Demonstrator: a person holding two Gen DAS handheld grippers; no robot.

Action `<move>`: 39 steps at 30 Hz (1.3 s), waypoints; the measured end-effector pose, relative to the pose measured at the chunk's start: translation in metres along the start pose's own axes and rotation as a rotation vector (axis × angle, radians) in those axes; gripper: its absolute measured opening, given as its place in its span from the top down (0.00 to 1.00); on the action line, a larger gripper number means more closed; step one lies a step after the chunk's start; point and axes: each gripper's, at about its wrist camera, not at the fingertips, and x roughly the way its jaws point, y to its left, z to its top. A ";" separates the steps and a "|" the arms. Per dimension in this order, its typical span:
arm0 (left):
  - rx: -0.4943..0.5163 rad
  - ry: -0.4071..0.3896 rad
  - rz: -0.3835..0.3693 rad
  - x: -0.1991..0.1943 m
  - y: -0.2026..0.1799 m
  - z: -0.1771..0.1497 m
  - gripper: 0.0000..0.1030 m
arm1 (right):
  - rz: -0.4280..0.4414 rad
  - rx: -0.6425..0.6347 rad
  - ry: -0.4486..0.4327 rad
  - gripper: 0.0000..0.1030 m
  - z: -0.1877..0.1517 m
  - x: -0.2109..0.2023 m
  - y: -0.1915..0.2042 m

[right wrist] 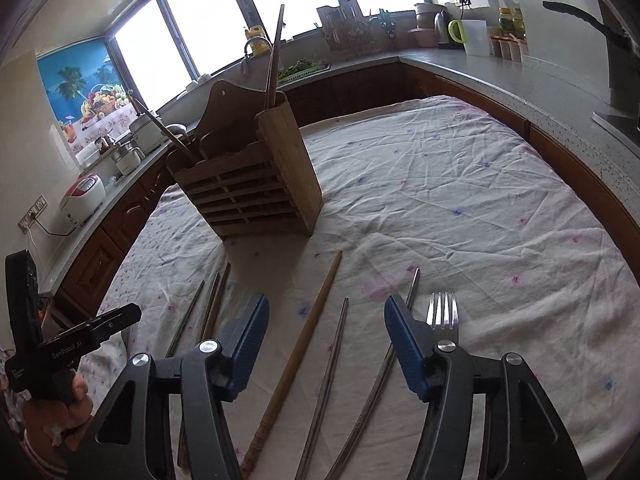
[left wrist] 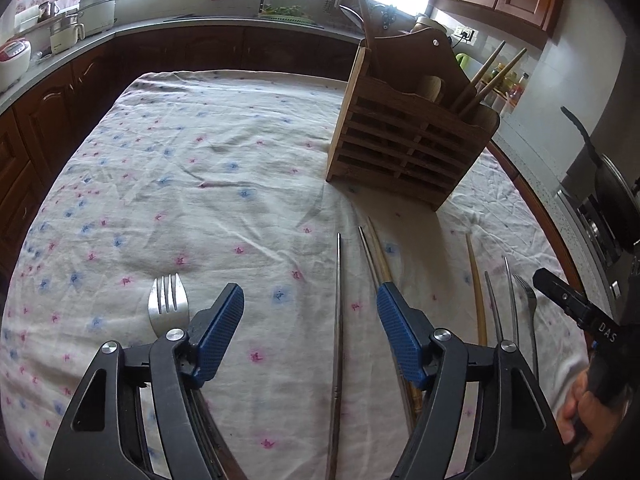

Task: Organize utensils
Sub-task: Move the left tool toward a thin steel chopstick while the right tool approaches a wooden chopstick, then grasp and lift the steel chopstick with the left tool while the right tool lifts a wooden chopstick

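Note:
A wooden utensil holder stands on the floral tablecloth and holds wooden chopsticks and a spoon; it also shows in the right wrist view. My left gripper is open and empty above a metal chopstick. A fork lies by its left finger. More chopsticks and a fork lie to the right. My right gripper is open and empty above a wooden chopstick and metal chopsticks. A fork lies by its right finger.
Kitchen counters wrap around the table, with pots and a rice cooker on the left and a kettle and jars at the back. A stove and pan sit at the right.

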 end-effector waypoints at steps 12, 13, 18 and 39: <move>0.071 0.087 0.029 0.041 -0.016 0.013 0.51 | -0.021 -0.029 0.084 0.54 0.009 0.040 0.006; 0.079 0.094 0.030 0.044 -0.017 0.014 0.52 | -0.026 -0.035 0.088 0.55 0.012 0.045 0.007; 0.112 0.127 0.037 0.059 -0.023 0.020 0.60 | -0.056 -0.057 0.123 0.60 0.024 0.074 0.011; 0.148 0.125 0.023 0.065 -0.028 0.030 0.97 | -0.004 -0.014 0.147 0.95 0.030 0.082 0.012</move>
